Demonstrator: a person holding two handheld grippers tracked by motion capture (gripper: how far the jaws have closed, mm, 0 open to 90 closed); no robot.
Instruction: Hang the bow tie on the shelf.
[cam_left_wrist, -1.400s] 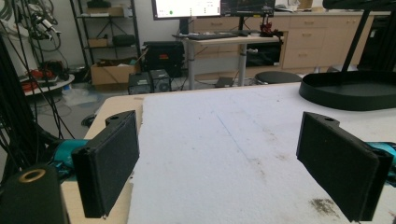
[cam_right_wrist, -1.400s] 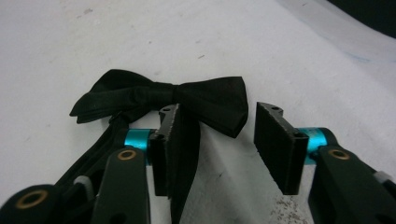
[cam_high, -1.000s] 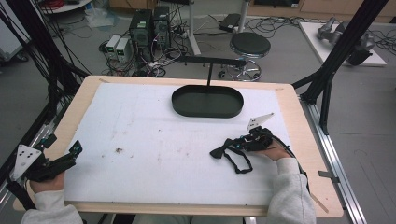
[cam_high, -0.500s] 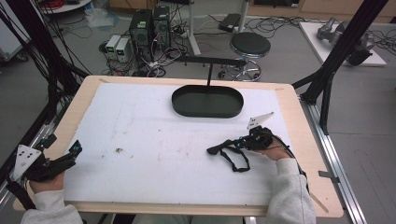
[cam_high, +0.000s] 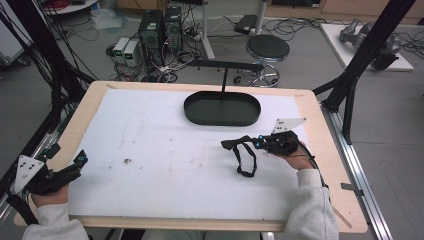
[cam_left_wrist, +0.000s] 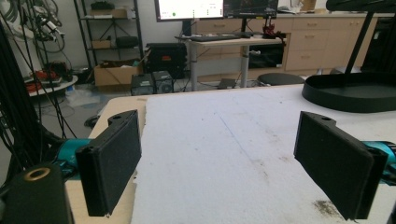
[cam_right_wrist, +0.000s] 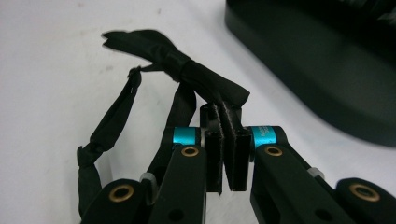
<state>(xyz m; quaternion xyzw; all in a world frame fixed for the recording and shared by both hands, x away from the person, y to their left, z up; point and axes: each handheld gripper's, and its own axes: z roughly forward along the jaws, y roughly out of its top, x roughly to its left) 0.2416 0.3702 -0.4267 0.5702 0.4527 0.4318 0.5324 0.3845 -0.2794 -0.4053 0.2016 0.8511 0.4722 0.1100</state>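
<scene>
A black fabric strap (cam_high: 239, 159) tied into a loop trails over the white mat, right of centre. My right gripper (cam_high: 254, 143) is shut on one end of it. In the right gripper view the two pads (cam_right_wrist: 239, 154) pinch the strap (cam_right_wrist: 187, 70) just behind its knot, and the loop hangs off to the left. My left gripper (cam_high: 66, 155) rests at the table's near left corner, far from the strap. Its jaws (cam_left_wrist: 224, 154) stand wide open with nothing between them.
A black oval tray (cam_high: 222, 123) sits at the far middle of the mat, with a post and crossbar (cam_high: 225, 65) rising behind it. The tray (cam_right_wrist: 317, 60) lies close beyond the right gripper. The white mat (cam_high: 150, 135) covers the wooden table.
My right gripper has drawn slightly right and away, taking the strap along; the loop has shifted with it. The left gripper has stayed where it was.
</scene>
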